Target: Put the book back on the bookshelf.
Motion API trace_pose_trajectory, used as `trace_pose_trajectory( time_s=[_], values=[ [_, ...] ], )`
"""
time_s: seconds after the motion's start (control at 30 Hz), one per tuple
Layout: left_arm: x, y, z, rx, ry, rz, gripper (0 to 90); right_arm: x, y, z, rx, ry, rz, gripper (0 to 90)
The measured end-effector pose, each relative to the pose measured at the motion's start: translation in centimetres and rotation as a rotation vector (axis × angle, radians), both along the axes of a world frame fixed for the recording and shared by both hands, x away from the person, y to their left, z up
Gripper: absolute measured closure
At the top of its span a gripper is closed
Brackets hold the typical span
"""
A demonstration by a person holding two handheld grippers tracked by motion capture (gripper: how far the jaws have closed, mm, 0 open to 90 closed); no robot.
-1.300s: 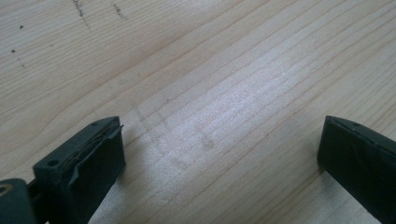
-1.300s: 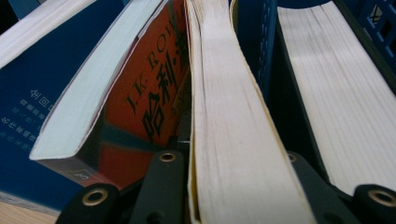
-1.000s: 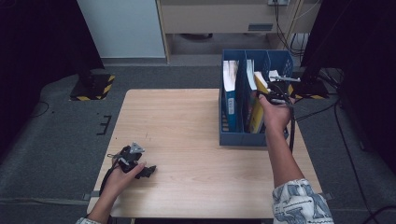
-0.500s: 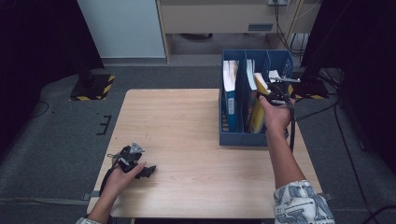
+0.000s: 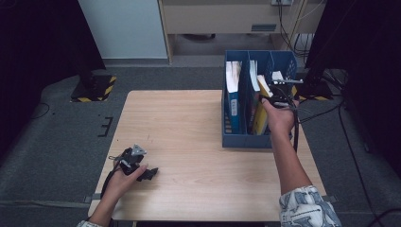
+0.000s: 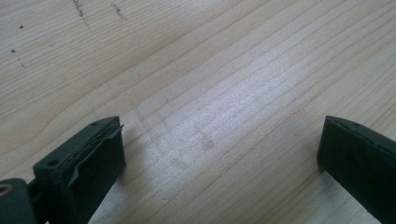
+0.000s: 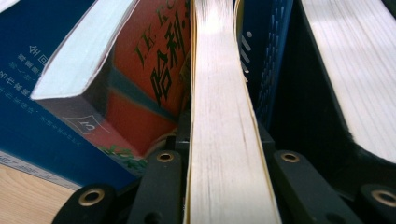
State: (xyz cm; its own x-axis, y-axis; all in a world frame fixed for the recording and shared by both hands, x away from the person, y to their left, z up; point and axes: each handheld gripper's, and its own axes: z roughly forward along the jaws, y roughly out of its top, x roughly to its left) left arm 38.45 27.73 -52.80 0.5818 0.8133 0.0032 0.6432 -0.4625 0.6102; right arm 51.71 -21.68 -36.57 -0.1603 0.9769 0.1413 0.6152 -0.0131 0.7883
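The right gripper is clamped on a yellow-covered paperback book standing in the middle compartment of a blue plastic three-slot file rack at the far right of the pale wooden table. In the right gripper view the book's cream page edge runs straight up between the two black jaws, which press against its covers on either side, so the grip is narrow and tight. Just beside it in that view leans a red-covered book with dark lettering, tilted against the held one, and a thicker book's white page block shows past the rack's blue divider. From the high view the yellow book stands tilted, its top edge toward the person; whether its bottom touches the rack floor is hard to tell. A blue-spined book with a white page edge stands in the rack's left compartment.

The left gripper rests low over the near left part of the table, well apart from the rack. Its jaws stand wide apart with bare wood between them and nothing held.
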Motion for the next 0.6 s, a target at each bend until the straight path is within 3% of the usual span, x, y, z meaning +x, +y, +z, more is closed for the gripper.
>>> trace_pose_trajectory(
  time_s=[0.6],
  values=[
    [-0.01, 0.00, 0.00, 0.000, 0.000, 0.000, 0.1, -0.61, -0.32, 1.05, 0.029, 0.000, 0.005, 71.9]
  ],
)
